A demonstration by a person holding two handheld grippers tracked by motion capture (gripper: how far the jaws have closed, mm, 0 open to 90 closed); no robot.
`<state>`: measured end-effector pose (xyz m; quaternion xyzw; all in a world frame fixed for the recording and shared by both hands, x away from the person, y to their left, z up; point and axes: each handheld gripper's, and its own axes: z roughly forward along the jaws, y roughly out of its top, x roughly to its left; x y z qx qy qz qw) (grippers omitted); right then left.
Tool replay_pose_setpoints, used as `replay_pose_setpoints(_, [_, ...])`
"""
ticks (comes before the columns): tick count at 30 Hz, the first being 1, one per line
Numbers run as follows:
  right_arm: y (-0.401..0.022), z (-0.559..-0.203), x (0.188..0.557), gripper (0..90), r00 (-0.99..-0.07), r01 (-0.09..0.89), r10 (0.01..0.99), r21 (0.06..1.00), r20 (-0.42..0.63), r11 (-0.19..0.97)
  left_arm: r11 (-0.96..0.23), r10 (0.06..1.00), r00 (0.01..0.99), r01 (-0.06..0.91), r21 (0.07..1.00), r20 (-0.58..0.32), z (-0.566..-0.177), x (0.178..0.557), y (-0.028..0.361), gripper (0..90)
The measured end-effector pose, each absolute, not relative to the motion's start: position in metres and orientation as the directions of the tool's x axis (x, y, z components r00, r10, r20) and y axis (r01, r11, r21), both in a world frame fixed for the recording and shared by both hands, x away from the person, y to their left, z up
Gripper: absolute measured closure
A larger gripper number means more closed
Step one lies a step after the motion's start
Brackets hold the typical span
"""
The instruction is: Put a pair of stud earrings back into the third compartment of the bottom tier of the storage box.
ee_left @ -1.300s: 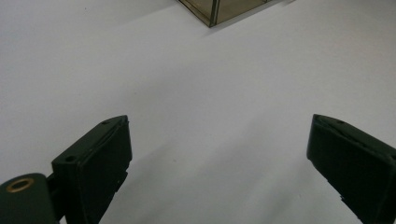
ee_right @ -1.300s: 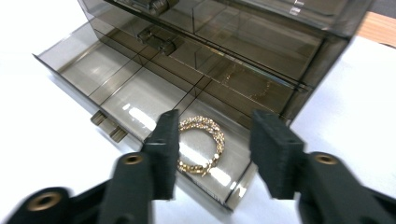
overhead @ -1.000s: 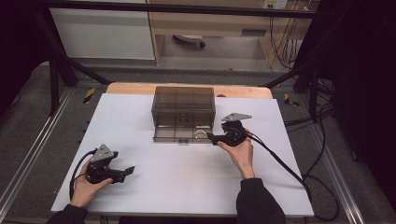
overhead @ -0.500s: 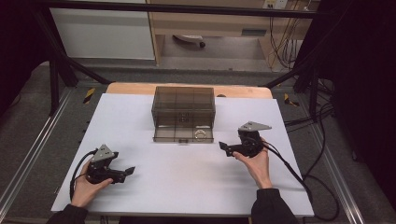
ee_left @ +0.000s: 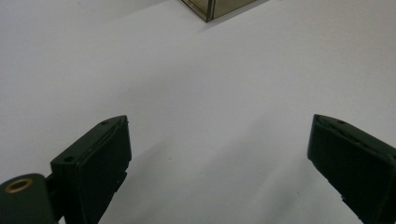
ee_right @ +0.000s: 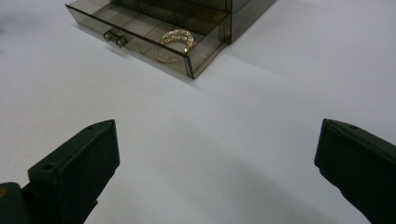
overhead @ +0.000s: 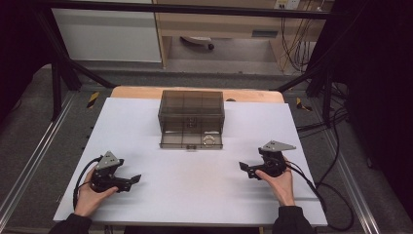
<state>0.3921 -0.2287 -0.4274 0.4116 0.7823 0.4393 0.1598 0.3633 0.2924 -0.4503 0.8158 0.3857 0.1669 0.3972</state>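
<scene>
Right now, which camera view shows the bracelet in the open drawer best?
The right gripper view: the glittering bracelet lies near and sharp in the open drawer, in the end compartment by the front corner. The high view shows it as a small pale ring. The left gripper view catches just a corner of the box.

The white table [overhead: 195, 185] is being lit evenly from above while the surroundings are being left dark; soft shadows are being cast beneath blurred jaws.

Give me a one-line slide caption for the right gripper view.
Open hand-held gripper faces a smoky box's pulled-out drawer holding a gold bracelet.
</scene>
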Motion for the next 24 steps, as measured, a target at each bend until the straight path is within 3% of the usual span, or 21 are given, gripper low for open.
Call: replay_pose_setpoints(24, [-0.277,-0.453,0.362,0.8,-0.629,0.523,0.763,0.809,0.153,0.269,-0.388,0.757,0.652,0.495,0.778,-0.038,-0.45,0.362,0.292,6.0])
